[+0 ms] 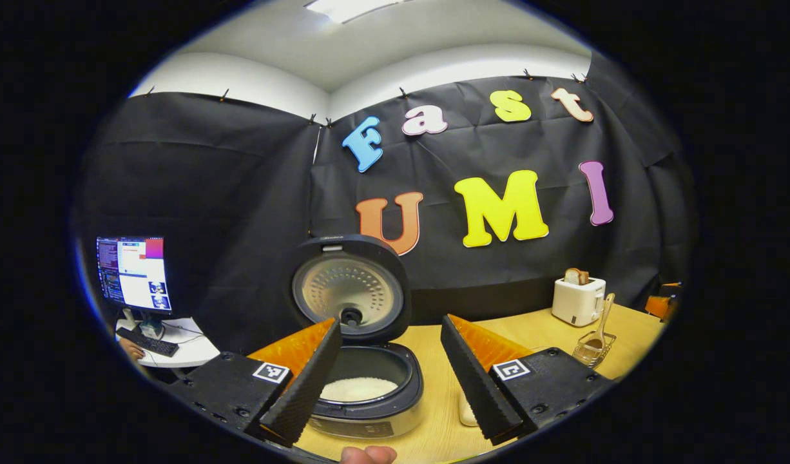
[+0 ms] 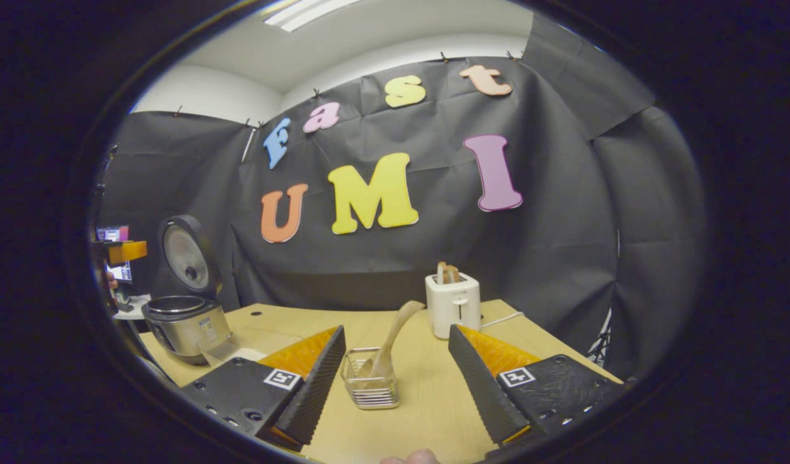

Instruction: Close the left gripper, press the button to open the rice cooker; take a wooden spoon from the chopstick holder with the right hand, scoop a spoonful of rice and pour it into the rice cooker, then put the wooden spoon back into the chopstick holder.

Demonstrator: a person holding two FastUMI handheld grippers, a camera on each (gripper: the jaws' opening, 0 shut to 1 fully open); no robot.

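The rice cooker (image 1: 369,380) stands on the wooden table with its lid (image 1: 350,289) swung up; white rice lies in its pot. My left gripper (image 1: 392,380) hangs open just in front of it, the pot between the fingers' lines but untouched. Off to the right, the wire chopstick holder (image 1: 593,348) carries the wooden spoon (image 1: 604,317). In the right gripper view the holder (image 2: 370,379) sits between my right gripper's (image 2: 395,393) open fingers, close ahead, with the wooden spoon (image 2: 395,341) leaning up out of it. The cooker (image 2: 183,322) shows at far left there.
A white toaster (image 2: 454,303) with bread in it stands at the back of the table (image 2: 421,412), behind the holder. A clear container (image 2: 231,351) lies beside the cooker. A desk with a monitor (image 1: 134,274) and keyboard lies left, beyond the table.
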